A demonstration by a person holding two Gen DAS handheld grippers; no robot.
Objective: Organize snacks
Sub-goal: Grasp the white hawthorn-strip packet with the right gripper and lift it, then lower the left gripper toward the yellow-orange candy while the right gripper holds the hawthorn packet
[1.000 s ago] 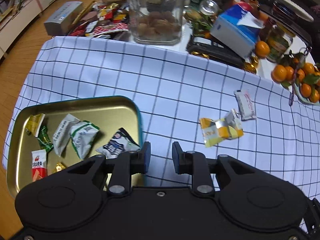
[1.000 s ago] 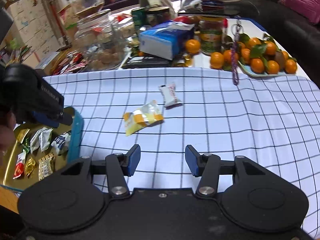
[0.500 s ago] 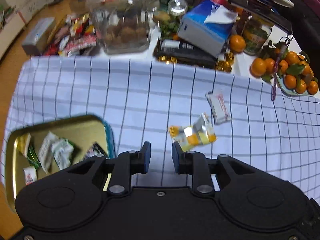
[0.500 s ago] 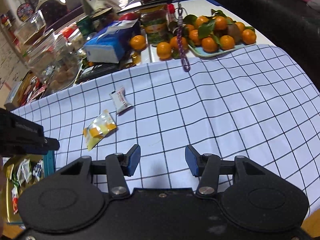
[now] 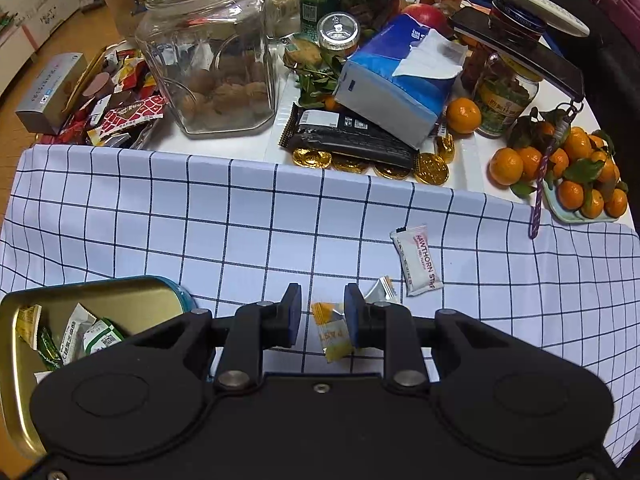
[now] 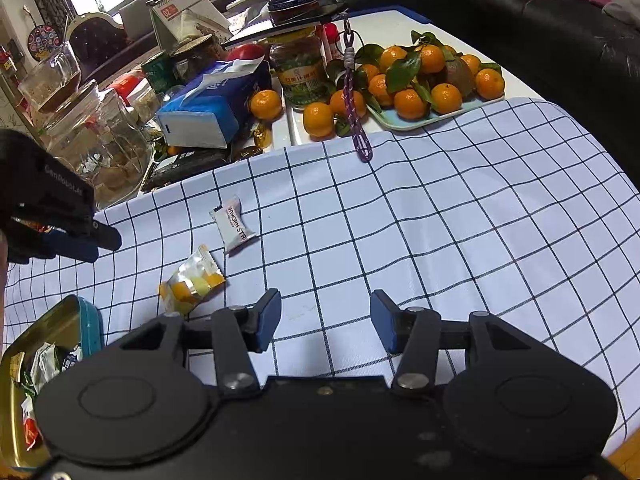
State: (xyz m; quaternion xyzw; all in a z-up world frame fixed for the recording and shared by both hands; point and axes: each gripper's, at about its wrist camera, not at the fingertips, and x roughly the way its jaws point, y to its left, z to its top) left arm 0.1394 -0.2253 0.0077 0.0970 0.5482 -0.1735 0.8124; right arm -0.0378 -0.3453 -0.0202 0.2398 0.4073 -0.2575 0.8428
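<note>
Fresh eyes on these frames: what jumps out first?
The left gripper hangs open over the yellow snack packet on the checked cloth, the white hawthorn strip packet just beyond it. The gold tin with sorted snacks sits at the cloth's left edge; a tray of mandarins brightens the far right.

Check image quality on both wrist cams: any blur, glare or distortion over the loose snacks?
Left wrist: sharp; fisheye bends the checked tablecloth lines outward; glare on the glass jar; yellow snack packet readable between the left claw fingers. Right wrist: sharp; window blown out at top left; grid bowed; Hawthorn strip packet legible.
</note>
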